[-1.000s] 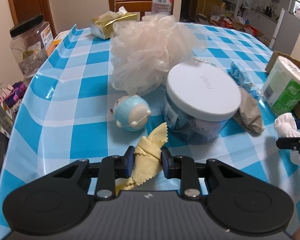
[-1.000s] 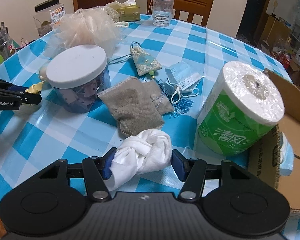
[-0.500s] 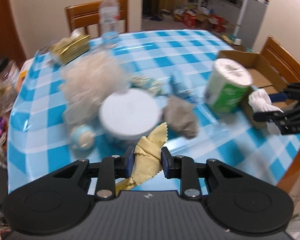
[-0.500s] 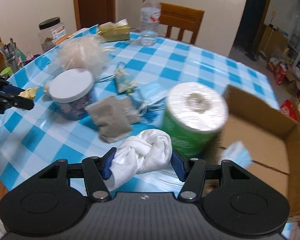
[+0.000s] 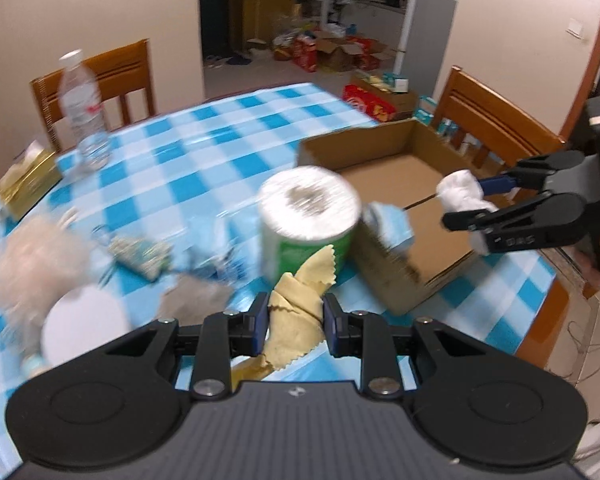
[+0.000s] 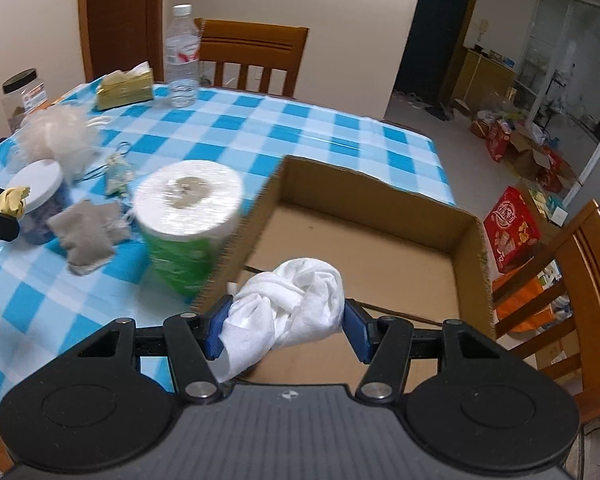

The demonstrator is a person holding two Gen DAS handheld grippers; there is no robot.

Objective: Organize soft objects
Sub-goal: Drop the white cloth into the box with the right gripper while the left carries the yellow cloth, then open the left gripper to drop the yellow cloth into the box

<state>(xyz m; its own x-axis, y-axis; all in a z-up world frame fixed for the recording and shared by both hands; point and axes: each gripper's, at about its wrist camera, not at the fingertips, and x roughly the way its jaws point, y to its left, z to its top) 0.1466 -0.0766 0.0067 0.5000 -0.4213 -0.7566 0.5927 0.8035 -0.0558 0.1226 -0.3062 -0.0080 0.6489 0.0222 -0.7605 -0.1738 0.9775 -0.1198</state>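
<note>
My left gripper (image 5: 295, 316) is shut on a folded yellow cloth (image 5: 300, 304) and holds it above the table, short of the cardboard box (image 5: 384, 264). My right gripper (image 6: 286, 326) is shut on a knotted white cloth (image 6: 296, 304) and holds it over the near part of the open box (image 6: 364, 240). The right gripper with the white cloth (image 5: 460, 192) also shows at the right of the left wrist view. A light blue cloth (image 5: 392, 224) hangs over the box's near wall.
A green paper roll (image 6: 188, 224) stands beside the box's left wall. A grey pouch (image 6: 86, 236), white-lidded jar (image 6: 40, 196), mesh bath puff (image 6: 58, 136), patterned sachet (image 6: 118, 172), water bottle (image 6: 182, 56) and tissue box (image 6: 124, 88) lie on the checked table. Wooden chairs (image 6: 580, 272) stand around.
Both grippers rose and swung right toward the box with their cloths. The right gripper now holds the white cloth over the box; the left follows with the yellow cloth.
</note>
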